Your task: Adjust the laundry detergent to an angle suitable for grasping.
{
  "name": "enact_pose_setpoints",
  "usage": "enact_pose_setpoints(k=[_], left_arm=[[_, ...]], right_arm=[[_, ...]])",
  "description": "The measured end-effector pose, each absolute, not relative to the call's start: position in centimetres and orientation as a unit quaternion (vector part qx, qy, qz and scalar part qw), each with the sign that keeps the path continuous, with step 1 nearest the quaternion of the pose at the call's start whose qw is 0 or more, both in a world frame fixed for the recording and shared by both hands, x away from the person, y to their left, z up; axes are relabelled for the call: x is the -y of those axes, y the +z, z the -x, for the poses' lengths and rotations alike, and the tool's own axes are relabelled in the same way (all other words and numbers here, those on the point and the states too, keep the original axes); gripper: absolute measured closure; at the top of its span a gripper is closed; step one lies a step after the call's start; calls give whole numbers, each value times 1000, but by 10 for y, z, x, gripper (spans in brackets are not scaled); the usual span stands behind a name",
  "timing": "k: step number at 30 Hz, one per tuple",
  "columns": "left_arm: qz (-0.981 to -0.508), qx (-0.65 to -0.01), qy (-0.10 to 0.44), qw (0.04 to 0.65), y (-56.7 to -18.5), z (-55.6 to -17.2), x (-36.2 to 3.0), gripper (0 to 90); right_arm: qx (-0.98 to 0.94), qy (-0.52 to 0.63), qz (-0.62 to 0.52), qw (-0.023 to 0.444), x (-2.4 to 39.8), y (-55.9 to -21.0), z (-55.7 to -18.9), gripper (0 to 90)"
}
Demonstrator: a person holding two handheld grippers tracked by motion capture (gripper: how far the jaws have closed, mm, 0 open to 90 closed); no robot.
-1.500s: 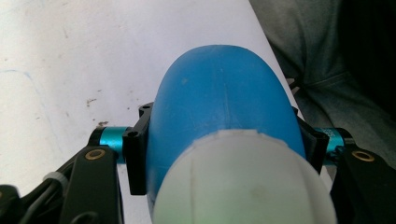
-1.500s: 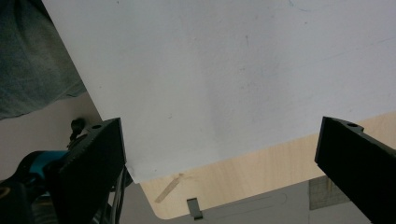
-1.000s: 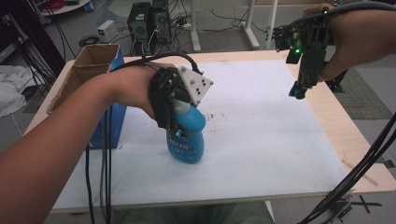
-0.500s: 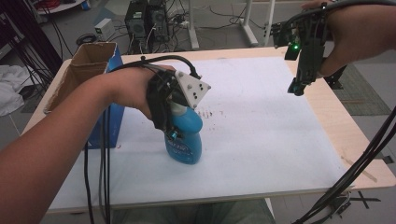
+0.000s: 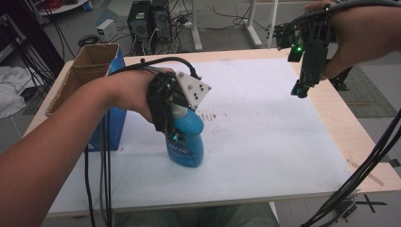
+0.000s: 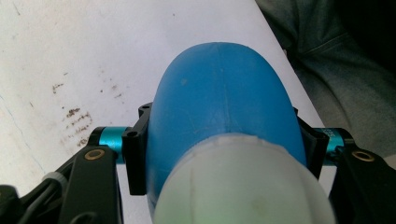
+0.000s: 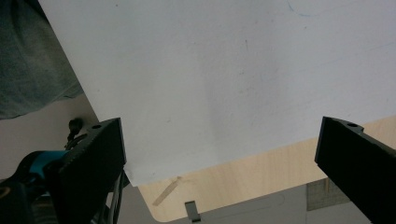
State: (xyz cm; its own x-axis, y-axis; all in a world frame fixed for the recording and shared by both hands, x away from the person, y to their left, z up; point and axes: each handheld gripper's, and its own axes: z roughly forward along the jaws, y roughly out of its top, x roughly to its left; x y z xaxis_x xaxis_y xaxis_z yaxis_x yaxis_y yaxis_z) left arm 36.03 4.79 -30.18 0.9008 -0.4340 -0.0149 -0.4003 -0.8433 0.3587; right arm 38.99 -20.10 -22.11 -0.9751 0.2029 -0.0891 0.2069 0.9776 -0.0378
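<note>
A blue plastic bottle (image 5: 187, 144) stands upright on the white sheet, left of the middle. My left gripper (image 5: 173, 133) reaches down over it from the left, shut on its upper body. In the left gripper view both black pads press the blue bottle (image 6: 219, 93) from either side of my left gripper (image 6: 224, 149), with a pale cap (image 6: 243, 186) just below. My right gripper (image 5: 299, 91) hangs in the air over the far right of the table, pointing down. Its jaws stand wide apart with nothing between them in the right gripper view (image 7: 219, 154).
A white sheet (image 5: 283, 142) covers the wooden table (image 5: 369, 161). Brown specks (image 5: 210, 115) mark the sheet beside the bottle. An open cardboard box with a blue side (image 5: 90, 66) stands at the far left. Black cables (image 5: 101, 179) trail along the left forearm.
</note>
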Motion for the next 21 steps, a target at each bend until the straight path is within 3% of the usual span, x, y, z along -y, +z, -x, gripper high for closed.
enact_pose_setpoints(k=[13,21], left_arm=[[-962,196,-58,180,-302,-360,-49,372],[-963,178,-64,191,-301,-361,-52,313]], right_arm=[[-993,-22,-105,43,202,-222,-389,9],[-993,-23,-109,40,204,-223,-389,9]])
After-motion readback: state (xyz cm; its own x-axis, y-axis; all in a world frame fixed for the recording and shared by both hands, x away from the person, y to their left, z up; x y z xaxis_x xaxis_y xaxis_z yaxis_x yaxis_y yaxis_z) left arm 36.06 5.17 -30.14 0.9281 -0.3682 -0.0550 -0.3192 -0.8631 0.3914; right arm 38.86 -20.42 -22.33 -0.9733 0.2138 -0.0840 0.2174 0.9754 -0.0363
